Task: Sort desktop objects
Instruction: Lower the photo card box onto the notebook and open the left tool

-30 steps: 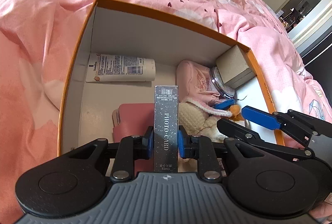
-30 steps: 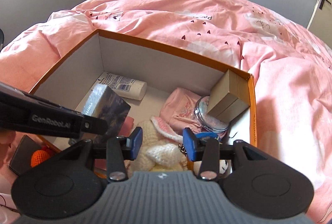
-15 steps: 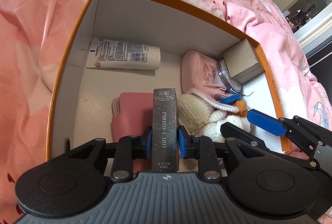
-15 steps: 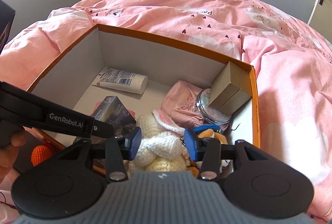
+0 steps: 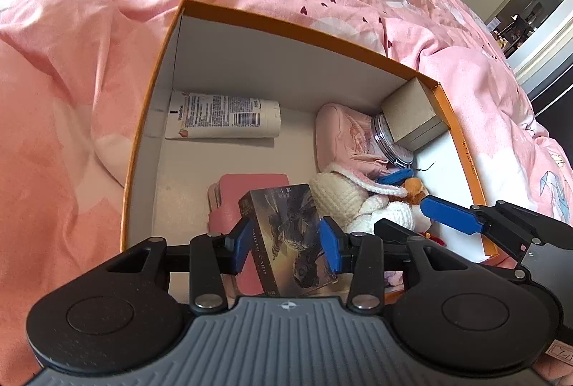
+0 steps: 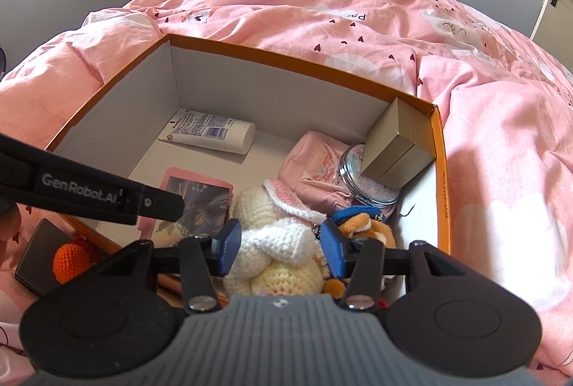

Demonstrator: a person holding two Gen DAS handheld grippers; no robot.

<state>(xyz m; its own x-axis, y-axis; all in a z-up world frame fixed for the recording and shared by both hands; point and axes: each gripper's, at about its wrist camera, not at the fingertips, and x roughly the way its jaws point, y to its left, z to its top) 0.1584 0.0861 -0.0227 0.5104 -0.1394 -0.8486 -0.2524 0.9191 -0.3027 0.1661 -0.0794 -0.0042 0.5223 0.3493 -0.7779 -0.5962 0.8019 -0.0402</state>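
Note:
An orange-rimmed cardboard box [image 5: 286, 24] sits on a pink duvet. The dark photo-card box [image 5: 290, 235] lies face up on a pink case [image 5: 250, 185] on the box floor. My left gripper [image 5: 286, 242] hovers over it, its jaws opening, and neither pad touches it. In the right wrist view the card box [image 6: 200, 203] rests flat under the left gripper's finger [image 6: 157, 207]. My right gripper [image 6: 279, 242] hangs over a white crocheted toy [image 6: 265, 214], which lies below and between the jaws. These jaws are opening and grip nothing.
The box also holds a white tube [image 5: 222, 115], a pink pouch [image 5: 343, 131], a glass jar [image 5: 390, 146], a tan carton [image 5: 412, 114] and an orange-blue plush [image 6: 361, 221]. Outside its near left corner lie an orange crocheted ball [image 6: 70, 257] and a dark flat slab [image 6: 35, 253].
The left jaws have spread and let go of the photo-card box, which tipped from upright to flat on the pink case. The right gripper stays put, its jaws a little wider.

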